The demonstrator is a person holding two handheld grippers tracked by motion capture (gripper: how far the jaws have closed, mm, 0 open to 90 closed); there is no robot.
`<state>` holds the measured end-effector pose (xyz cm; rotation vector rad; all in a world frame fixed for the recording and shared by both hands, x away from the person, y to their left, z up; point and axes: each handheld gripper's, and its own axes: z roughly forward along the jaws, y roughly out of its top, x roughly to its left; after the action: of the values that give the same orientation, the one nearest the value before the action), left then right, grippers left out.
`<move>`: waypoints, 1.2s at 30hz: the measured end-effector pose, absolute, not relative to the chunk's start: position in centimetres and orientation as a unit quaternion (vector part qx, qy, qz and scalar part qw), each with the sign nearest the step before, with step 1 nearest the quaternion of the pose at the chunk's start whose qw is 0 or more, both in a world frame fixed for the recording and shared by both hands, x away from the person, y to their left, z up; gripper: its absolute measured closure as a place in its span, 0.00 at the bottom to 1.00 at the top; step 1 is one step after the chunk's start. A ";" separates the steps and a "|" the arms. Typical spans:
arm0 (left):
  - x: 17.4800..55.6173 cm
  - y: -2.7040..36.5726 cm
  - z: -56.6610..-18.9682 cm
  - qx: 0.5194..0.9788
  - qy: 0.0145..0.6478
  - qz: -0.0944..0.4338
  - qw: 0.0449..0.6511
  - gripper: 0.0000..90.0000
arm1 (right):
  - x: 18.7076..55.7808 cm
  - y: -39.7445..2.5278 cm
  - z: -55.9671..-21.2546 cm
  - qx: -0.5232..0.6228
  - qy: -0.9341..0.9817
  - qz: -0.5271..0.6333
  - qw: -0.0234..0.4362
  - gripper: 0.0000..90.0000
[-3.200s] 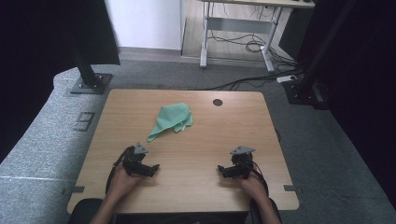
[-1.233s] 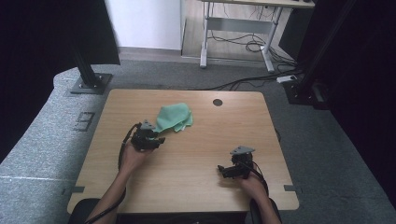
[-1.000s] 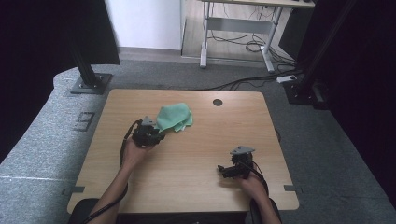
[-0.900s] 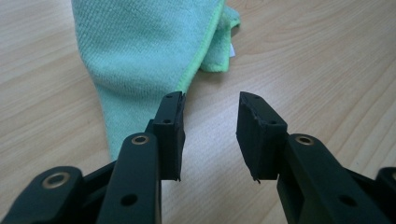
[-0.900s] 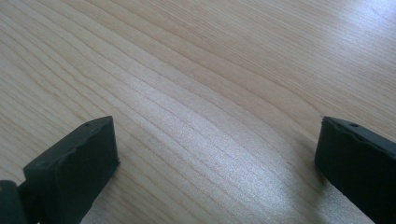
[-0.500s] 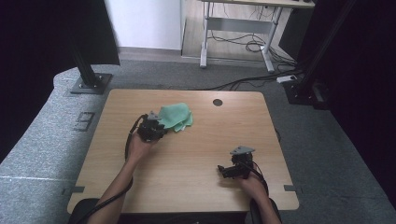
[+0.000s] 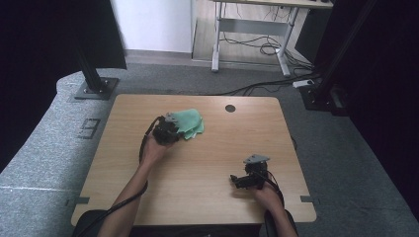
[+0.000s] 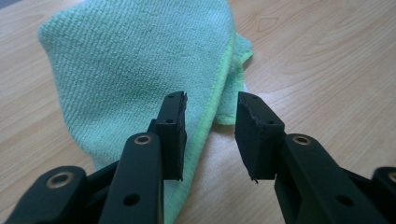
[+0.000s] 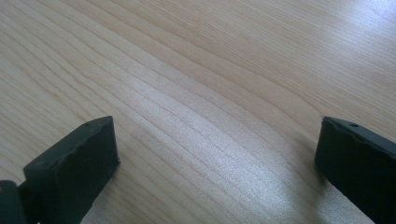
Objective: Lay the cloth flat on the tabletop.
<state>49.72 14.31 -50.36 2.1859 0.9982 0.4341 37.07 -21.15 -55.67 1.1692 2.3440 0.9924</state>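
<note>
Left tool hovers part open over the green cloth's edge, gripping nothing. Right tool rests wide open, empty, on the worktop.

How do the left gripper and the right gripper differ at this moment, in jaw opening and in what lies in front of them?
The left gripper has its jaws a narrow gap apart; the right gripper has its jaws spread wide. The left gripper is at the green cloth, its jaws over the cloth's edge; the right gripper faces bare wooden table. In the high view the left sits farther up the table, the right near the front edge. Both are open and hold nothing.
</note>
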 end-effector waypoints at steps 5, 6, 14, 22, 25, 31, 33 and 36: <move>50.4 14.2 -51.3 0.846 0.390 0.166 0.324 0.70 | 37.1 -21.2 -55.7 0.411 0.825 0.349 0.169 0.00; 50.4 14.2 -51.3 0.846 0.390 0.166 0.324 0.70 | 37.1 -21.1 -55.7 0.411 0.825 0.349 0.169 0.00; 51.0 14.3 -53.0 0.850 0.397 0.152 0.312 0.82 | 37.1 -21.1 -55.7 0.411 0.825 0.349 0.169 0.00; 50.8 14.2 -53.5 0.851 0.396 0.145 0.313 0.82 | 37.1 -21.2 -55.7 0.411 0.825 0.349 0.170 0.00; 50.6 14.0 -53.5 0.852 0.394 0.142 0.314 0.81 | 37.1 -21.2 -55.7 0.410 0.825 0.349 0.170 0.00; 49.8 14.0 -53.6 0.851 0.392 0.133 0.323 0.80 | 37.1 -21.1 -55.7 0.412 0.825 0.349 0.169 0.00; 49.5 14.0 -53.6 0.853 0.389 0.129 0.322 0.80 | 37.1 -21.1 -55.7 0.412 0.825 0.349 0.169 0.00; 49.0 13.9 -53.5 0.855 0.387 0.126 0.322 0.80 | 37.1 -21.1 -55.7 0.412 0.825 0.349 0.169 0.00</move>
<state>49.02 13.91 -53.54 2.2447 1.0153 0.3310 37.06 -21.14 -55.66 1.1711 2.3445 0.9915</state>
